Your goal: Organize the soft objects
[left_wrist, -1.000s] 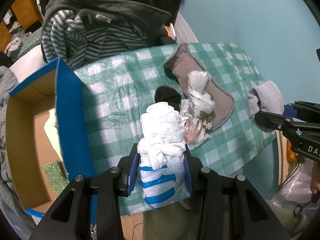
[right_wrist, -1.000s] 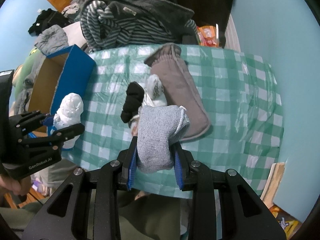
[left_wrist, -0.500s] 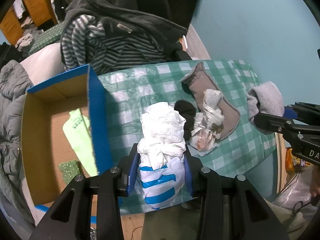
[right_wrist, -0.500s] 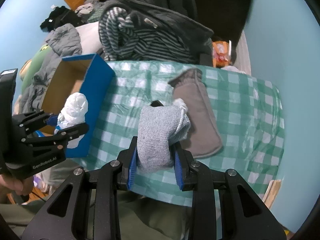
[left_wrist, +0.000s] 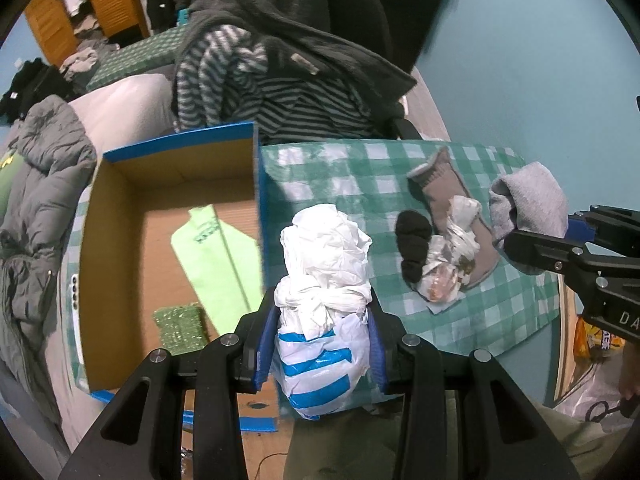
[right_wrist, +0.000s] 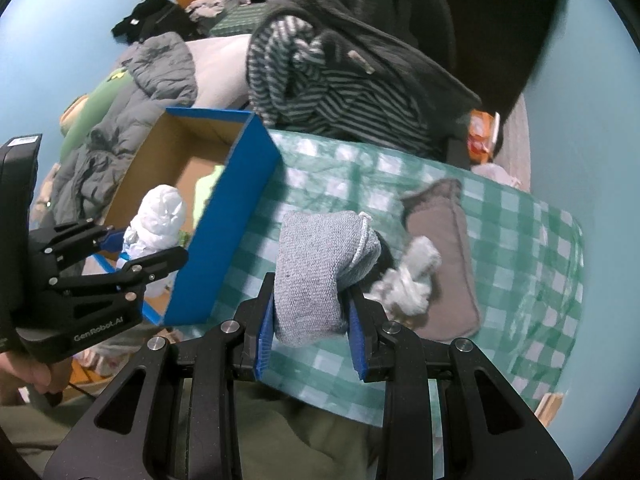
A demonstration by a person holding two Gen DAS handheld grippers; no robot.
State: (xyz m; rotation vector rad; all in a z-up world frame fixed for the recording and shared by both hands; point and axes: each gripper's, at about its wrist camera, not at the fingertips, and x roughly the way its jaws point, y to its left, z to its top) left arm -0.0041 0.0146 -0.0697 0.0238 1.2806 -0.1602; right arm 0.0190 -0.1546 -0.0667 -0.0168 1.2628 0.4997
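My left gripper (left_wrist: 322, 344) is shut on a knotted white plastic bag with blue stripes (left_wrist: 324, 292), held above the right wall of the blue cardboard box (left_wrist: 258, 200). In the right wrist view the same bag (right_wrist: 158, 224) hangs over the box (right_wrist: 236, 224). My right gripper (right_wrist: 310, 330) is shut on a rolled grey sock (right_wrist: 316, 276), above the green checked tablecloth (right_wrist: 520, 248). On the cloth lie a brown sock (left_wrist: 448, 184), a black sock (left_wrist: 414, 244) and a crumpled white bag (left_wrist: 452, 256).
Inside the box lie a light green cloth (left_wrist: 216, 248) and a green glittery item (left_wrist: 180, 324). Striped and dark garments (left_wrist: 288, 80) are heaped on a chair behind the table. A grey padded jacket (left_wrist: 36, 184) lies left of the box.
Both grippers have moved left and up with their loads. The left one now hangs by the box wall, and the box's inside has come into full view.
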